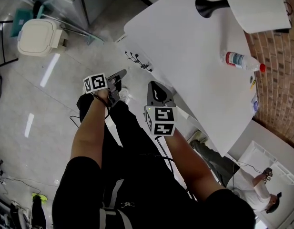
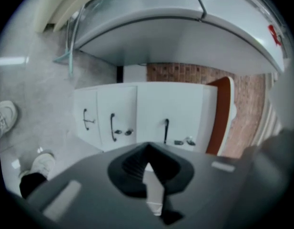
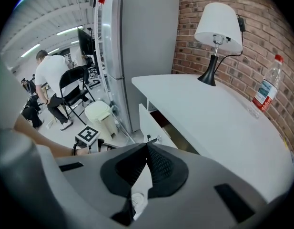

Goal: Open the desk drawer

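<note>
The white desk [image 1: 185,46] stands by a brick wall, with drawer fronts and dark handles [image 1: 137,61] under its edge. In the right gripper view one drawer [image 3: 147,120] stands pulled out, a dark gap behind its front, and its handle [image 3: 154,139] lies just beyond my right gripper [image 3: 147,148], which is shut and empty. My left gripper [image 2: 147,149] is also shut and empty. It points at the drawer fronts [image 2: 118,113] from some distance. In the head view both grippers [image 1: 119,76] [image 1: 154,86] hang side by side off the desk's edge.
A lamp [image 1: 211,6] and a plastic bottle [image 1: 239,60] stand on the desk. A white bin [image 1: 39,37] sits on the floor to the left, beside a tall grey cabinet [image 3: 137,46]. A person [image 3: 49,87] bends by a chair further off.
</note>
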`<action>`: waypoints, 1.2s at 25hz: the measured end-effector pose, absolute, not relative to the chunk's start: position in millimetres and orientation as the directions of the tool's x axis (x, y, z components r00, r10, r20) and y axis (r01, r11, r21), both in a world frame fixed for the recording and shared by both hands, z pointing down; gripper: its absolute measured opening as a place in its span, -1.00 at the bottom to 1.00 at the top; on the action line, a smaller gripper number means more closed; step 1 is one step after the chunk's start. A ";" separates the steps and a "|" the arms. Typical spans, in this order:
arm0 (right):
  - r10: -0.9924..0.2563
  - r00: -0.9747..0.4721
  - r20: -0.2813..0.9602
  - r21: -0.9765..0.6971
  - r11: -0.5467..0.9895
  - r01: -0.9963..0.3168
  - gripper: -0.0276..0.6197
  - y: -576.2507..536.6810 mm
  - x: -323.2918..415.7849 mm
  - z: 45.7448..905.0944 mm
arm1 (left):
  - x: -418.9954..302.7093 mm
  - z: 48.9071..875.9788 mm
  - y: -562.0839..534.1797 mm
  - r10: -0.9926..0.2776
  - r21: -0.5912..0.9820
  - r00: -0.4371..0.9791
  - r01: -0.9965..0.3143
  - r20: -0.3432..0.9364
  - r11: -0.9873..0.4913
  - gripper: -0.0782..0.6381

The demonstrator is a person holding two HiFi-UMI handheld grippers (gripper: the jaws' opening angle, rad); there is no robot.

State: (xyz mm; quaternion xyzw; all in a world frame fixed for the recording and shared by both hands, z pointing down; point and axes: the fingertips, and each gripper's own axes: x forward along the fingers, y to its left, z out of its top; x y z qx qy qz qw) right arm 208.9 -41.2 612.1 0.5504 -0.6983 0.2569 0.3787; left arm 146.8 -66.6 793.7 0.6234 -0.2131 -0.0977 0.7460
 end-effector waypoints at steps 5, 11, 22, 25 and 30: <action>-0.572 -0.105 0.813 0.057 0.257 -0.965 -0.92 -44.5 207.6 617.8 | 157.9 783.6 -73.0 -0.455 0.981 0.880 -0.054 0.136 0.188 -0.78; -0.573 -0.096 0.814 0.067 0.257 -0.964 -0.92 -47.2 210.0 615.2 | 185.5 768.9 -105.8 -0.484 0.988 0.871 -0.004 0.078 0.153 -0.48; -0.580 -0.062 0.812 0.089 0.227 -0.970 -0.92 -47.4 235.7 608.9 | 203.5 764.5 -121.6 -0.470 0.991 0.875 -0.069 0.115 0.114 -0.73; -0.583 -0.064 0.810 0.086 0.226 -0.970 -0.92 -46.5 234.0 605.8 | 197.8 764.0 -115.3 -0.458 0.991 0.881 -0.074 0.119 0.116 -0.73; -0.594 -0.080 0.800 0.078 0.235 -0.969 -0.92 -46.7 227.8 599.9 | 179.3 764.6 -99.1 -0.441 0.989 0.888 -0.084 0.131 0.125 -0.73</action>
